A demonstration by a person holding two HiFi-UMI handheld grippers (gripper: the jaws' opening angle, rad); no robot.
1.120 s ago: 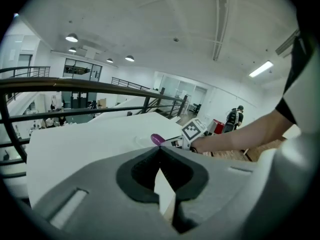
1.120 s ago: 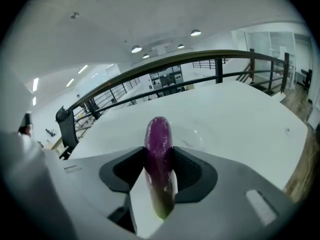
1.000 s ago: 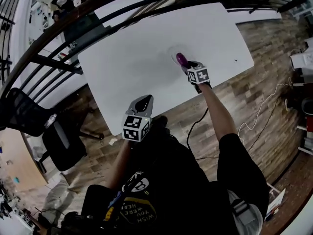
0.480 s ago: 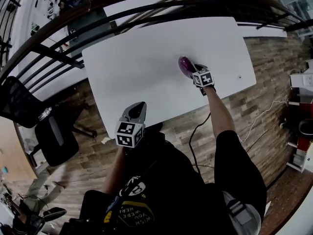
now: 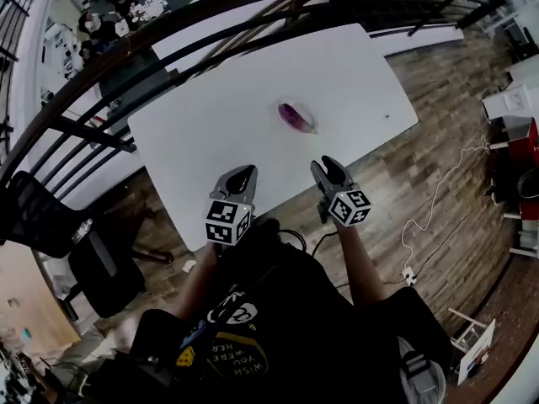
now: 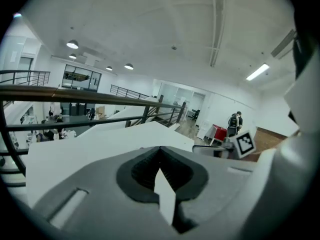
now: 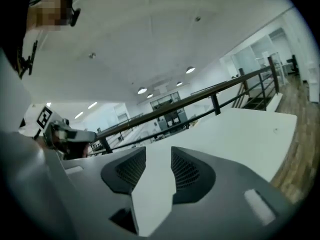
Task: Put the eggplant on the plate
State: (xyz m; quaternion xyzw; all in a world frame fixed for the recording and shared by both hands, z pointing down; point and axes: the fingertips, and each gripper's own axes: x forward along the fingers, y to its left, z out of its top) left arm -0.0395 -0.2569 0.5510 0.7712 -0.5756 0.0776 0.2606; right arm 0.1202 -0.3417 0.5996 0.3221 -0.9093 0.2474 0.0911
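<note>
A purple eggplant (image 5: 294, 115) lies on a pale plate (image 5: 313, 128) that hardly stands out from the white table (image 5: 210, 116). My right gripper (image 5: 327, 169) hangs over the table's near edge, well apart from the eggplant. Its jaws (image 7: 159, 151) stand apart and are closing, with nothing between them. My left gripper (image 5: 238, 178) hovers at the near edge to the left, its fingertips (image 6: 160, 150) touching and empty. Neither gripper view shows the eggplant.
A dark metal railing (image 5: 168, 23) arcs along the table's far side. A black office chair (image 5: 50, 217) stands at the left. Wooden floor with a loose cable (image 5: 438, 200) lies to the right. A person stands far off (image 6: 234, 121).
The right gripper has let go of the eggplant and pulled back toward me to the table's near edge. The eggplant stays on the plate. The left gripper has barely shifted.
</note>
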